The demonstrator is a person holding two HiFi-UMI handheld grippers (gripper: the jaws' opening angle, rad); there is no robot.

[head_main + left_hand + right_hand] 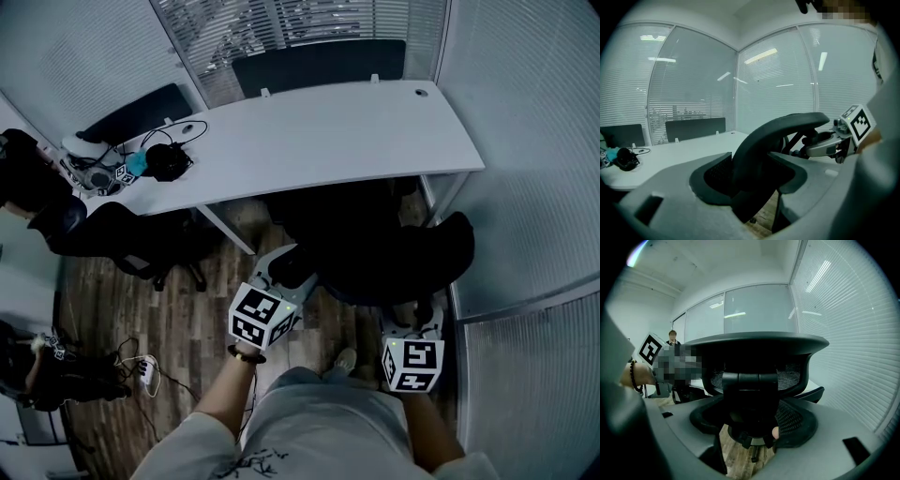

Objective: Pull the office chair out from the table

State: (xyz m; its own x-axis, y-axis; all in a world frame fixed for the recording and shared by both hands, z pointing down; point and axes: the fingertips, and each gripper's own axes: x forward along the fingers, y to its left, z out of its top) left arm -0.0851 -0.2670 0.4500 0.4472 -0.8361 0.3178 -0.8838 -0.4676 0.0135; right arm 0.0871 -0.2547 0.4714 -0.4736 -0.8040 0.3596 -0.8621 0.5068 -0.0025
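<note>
The black office chair [375, 248] stands tucked under the white table [328, 131], its backrest toward me. My left gripper [286, 270] grips the backrest's left edge. In the left gripper view, the curved black rim [778, 131] fills the gap between the jaws of the left gripper [750, 183]. My right gripper [422, 311] holds the chair on its right side. In the right gripper view, the jaws of the right gripper [750, 425] close round the backrest's rear spine [750, 394], under the mesh back [754, 352].
A second black chair [122, 239] sits at the table's left end. Headphones [167, 161] and cables lie on the table there. Frosted partitions [525, 187] close in on the right. A power strip [145, 368] lies on the wooden floor at left.
</note>
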